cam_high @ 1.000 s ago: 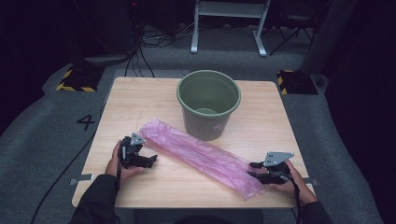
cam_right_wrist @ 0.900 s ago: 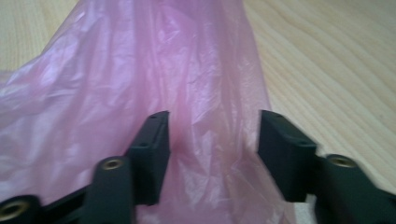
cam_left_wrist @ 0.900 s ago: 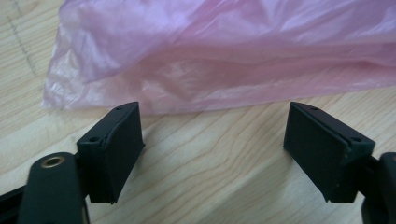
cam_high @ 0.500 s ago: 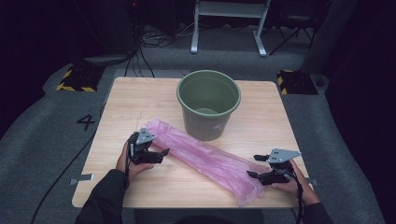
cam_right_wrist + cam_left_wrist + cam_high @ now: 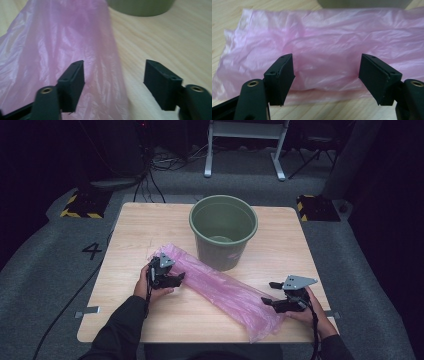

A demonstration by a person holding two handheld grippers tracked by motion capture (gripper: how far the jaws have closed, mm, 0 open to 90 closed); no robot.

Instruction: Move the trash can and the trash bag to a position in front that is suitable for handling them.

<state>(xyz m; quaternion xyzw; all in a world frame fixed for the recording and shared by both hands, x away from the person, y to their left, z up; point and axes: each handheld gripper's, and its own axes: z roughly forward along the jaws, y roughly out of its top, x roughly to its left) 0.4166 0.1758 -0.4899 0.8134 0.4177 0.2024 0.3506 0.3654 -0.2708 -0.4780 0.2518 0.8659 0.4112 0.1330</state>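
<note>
Your left tool (image 5: 172, 279) has slid in from the near-left part of the tabletop (image 5: 135, 230) since a second ago and now sits at the far-left end of the pink plastic bag (image 5: 220, 290), its jaws released but just narrowing, with the crumpled film lying between them and not yet pinched, as the left gripper view shows (image 5: 327, 72). Your right tool (image 5: 272, 292) has hardly shifted; it waits at the bag's near-right end, jaws released too and just easing inward after a wider spread, one of them over the film's edge in the right gripper view (image 5: 113, 85). So both ends look lined up for a pinch, and I'd judge the lift of the bag toward the green bucket (image 5: 223, 231) is the step coming up. The bag lies flat on the diagonal, its middle just in front of the bucket, which stands upright and empty at the far centre. The tabletop is pale wood grain; round it runs grey carpet, with cables and a white metal frame in the dark behind.
</note>
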